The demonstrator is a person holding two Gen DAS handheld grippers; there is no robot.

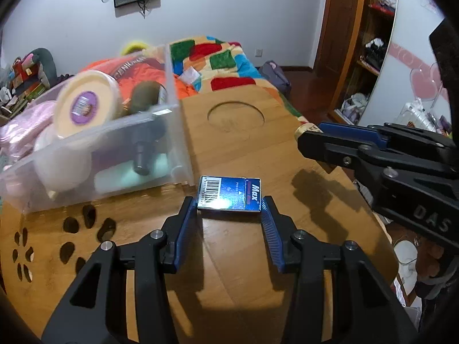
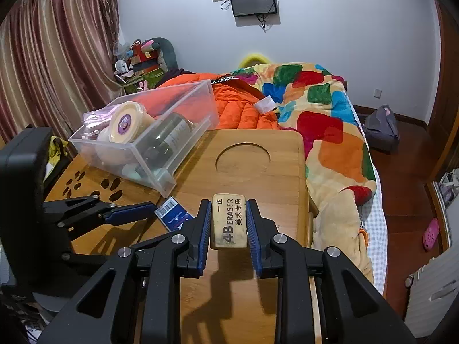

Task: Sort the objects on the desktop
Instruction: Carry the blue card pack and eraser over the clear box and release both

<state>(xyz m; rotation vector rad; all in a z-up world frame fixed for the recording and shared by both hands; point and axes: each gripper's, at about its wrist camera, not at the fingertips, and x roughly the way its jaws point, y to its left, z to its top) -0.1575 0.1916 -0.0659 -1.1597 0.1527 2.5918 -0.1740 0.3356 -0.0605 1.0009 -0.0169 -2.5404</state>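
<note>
My left gripper (image 1: 229,205) is shut on a small blue "Max" box (image 1: 229,192), fingers on its two sides, just above the wooden table (image 1: 246,149). The box also shows in the right wrist view (image 2: 172,213). My right gripper (image 2: 229,218) is shut on a beige 4B eraser (image 2: 229,220) and holds it above the table. In the left wrist view the right gripper (image 1: 308,134) enters from the right with the eraser's end (image 1: 305,129) showing. A clear plastic bin (image 1: 94,143) stands at the left, close behind the blue box.
The bin (image 2: 149,134) holds a round cream lid, a dark bottle, a pink pouch and other items. The table has a round recess (image 1: 235,116) and paw-shaped cutouts (image 1: 86,223). Behind it lies a bed with a colourful blanket (image 2: 315,109).
</note>
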